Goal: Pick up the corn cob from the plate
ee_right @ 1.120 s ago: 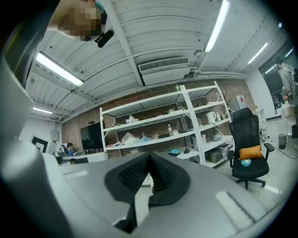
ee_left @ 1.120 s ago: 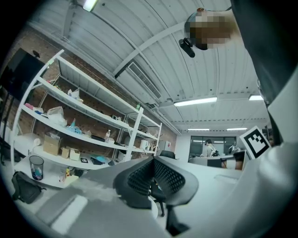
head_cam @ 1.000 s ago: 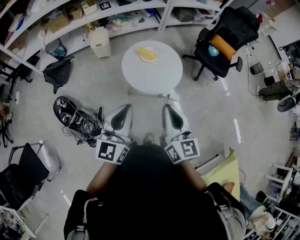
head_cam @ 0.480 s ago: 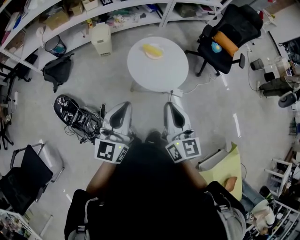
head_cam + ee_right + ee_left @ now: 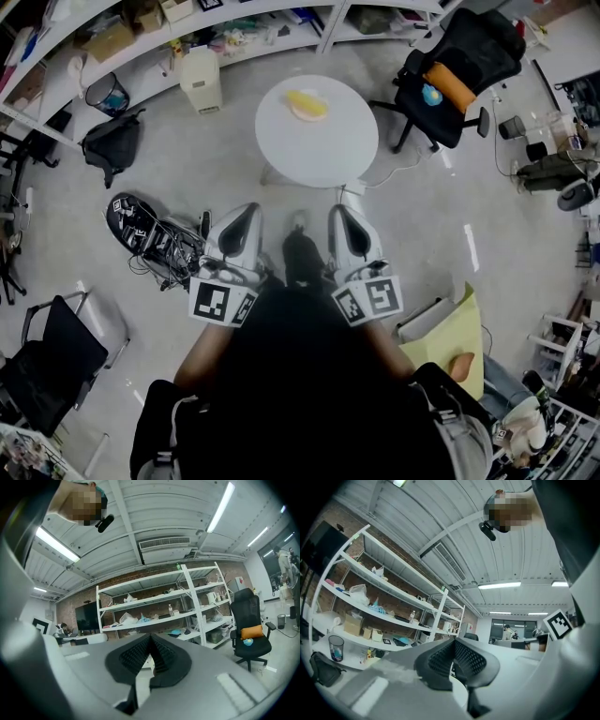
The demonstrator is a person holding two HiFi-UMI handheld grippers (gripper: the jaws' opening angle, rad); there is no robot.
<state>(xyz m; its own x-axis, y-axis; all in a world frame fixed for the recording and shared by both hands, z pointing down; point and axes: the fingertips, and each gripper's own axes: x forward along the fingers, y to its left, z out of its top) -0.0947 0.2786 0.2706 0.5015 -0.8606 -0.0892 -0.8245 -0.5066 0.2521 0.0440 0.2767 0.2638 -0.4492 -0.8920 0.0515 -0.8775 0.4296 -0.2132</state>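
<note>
Grey concrete floor fills the head view, with a white round table [image 5: 323,150] standing in the middle of it. The plate [image 5: 296,113] sits near the table's far rim. On the plate lies the yellow corn cob [image 5: 307,101], untouched.

On the table's near side, well apart from it, the left gripper [image 5: 249,212] and right gripper [image 5: 341,213] point toward it side by side. Only the head view shows the cob. Both gripper views look level over the grippers' own grey bodies, which block the lower part of each picture, so neither shows the plate or cob.

In the left gripper view the black ribbed pads [image 5: 440,658] meet in a ridge with nothing between them. In the right gripper view the pads [image 5: 133,656] are likewise pressed together and empty.

Shelving [image 5: 159,604] runs beyond the table. A black office chair [image 5: 457,66] stands close at the table's right, and a white box unit [image 5: 202,82] is near its far left. A cable tangle [image 5: 164,248] lies left of the grippers. Bare floor lies between the grippers and the table.
</note>
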